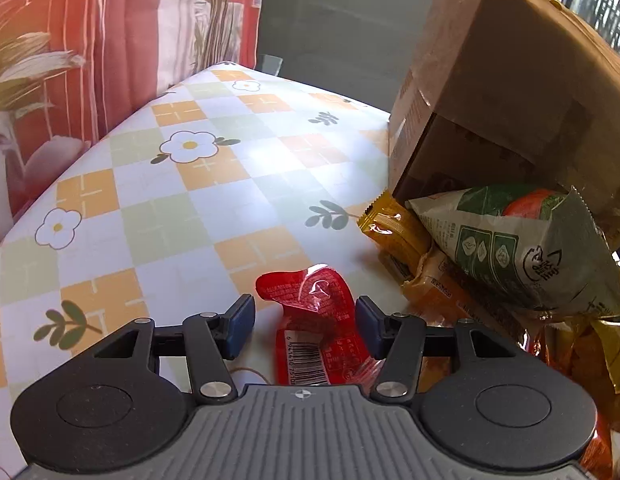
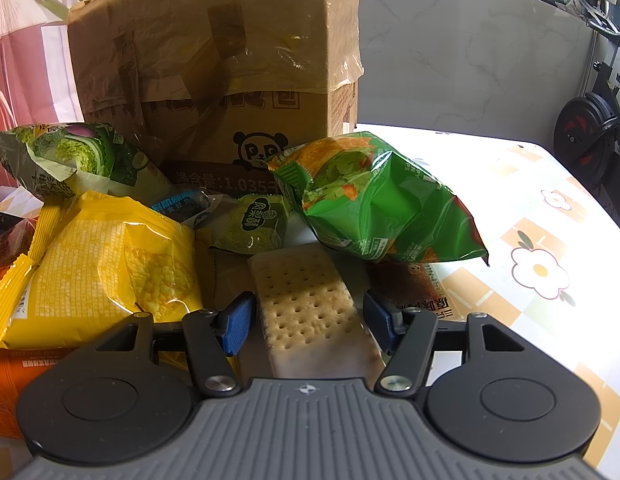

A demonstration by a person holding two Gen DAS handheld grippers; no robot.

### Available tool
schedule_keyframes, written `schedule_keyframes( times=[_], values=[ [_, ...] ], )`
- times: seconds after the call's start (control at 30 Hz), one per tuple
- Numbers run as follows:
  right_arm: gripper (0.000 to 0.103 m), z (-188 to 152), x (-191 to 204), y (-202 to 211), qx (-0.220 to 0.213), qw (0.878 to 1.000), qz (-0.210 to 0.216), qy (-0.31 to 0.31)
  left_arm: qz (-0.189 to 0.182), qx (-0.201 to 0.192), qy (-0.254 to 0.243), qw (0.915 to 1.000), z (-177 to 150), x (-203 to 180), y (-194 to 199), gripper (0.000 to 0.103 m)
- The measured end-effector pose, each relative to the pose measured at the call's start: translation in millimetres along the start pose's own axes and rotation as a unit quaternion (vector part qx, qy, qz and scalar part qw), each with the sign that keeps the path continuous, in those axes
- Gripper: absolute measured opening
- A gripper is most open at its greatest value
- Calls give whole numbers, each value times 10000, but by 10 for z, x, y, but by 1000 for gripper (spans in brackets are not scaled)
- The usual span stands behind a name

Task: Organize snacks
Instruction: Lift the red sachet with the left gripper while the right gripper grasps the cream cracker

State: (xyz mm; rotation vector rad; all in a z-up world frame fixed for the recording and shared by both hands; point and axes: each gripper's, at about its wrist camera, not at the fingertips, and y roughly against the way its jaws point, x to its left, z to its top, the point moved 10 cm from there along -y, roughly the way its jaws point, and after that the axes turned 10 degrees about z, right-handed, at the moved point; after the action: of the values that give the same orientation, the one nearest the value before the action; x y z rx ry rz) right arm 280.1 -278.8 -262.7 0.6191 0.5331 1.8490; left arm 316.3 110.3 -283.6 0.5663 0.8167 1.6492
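- Left wrist view: the left gripper (image 1: 305,326) is seen with its blue pads spread; a red snack packet (image 1: 318,320) lies between them on the tabletop (image 1: 197,200), its barcode end toward the camera. A gap shows at the left pad; whether the right pad touches the wrapper cannot be told.
- Same view: a checked, flower-printed cloth covers the tabletop. A cardboard box (image 1: 506,92) stands toward the far right edge, and a pale green pouch (image 1: 522,244) leans at its base over yellow and orange packets (image 1: 406,248).
- Right wrist view: the right gripper (image 2: 307,322) is seen with its pads spread around a clear-wrapped cracker pack (image 2: 310,308); the pack lies lengthwise between the pads, and contact on either side cannot be confirmed.
- Same view: a yellow bag (image 2: 105,264) lies just left of the cracker pack, a bright green bag (image 2: 386,204) beyond it to the right, and a small green packet (image 2: 253,224) behind it.
- Same view: the box carries a panda print on its front; a vegetable-printed pouch (image 2: 69,160) leans at its left, and the heap sits against it.
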Motion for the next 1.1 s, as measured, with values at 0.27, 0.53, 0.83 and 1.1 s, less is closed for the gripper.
schedule_keyframes(
  times=[0.27,0.53,0.83,1.1],
  values=[
    [64,1,-3,2,0,10000,1,-1,302,-255,-202,9990,-22,-220,-35,64],
    [64,1,-2,3,-1,10000,2,0,896,-485,-341,9942,-4,-267,-69,53],
    [64,3,0,6,-15,10000,23,-23,548,-686,125,9961,-9,-27,116,47],
    [61,8,-17,25,-50,9999,27,-100,789,-862,469,9920,111,217,301,48]
  ],
)
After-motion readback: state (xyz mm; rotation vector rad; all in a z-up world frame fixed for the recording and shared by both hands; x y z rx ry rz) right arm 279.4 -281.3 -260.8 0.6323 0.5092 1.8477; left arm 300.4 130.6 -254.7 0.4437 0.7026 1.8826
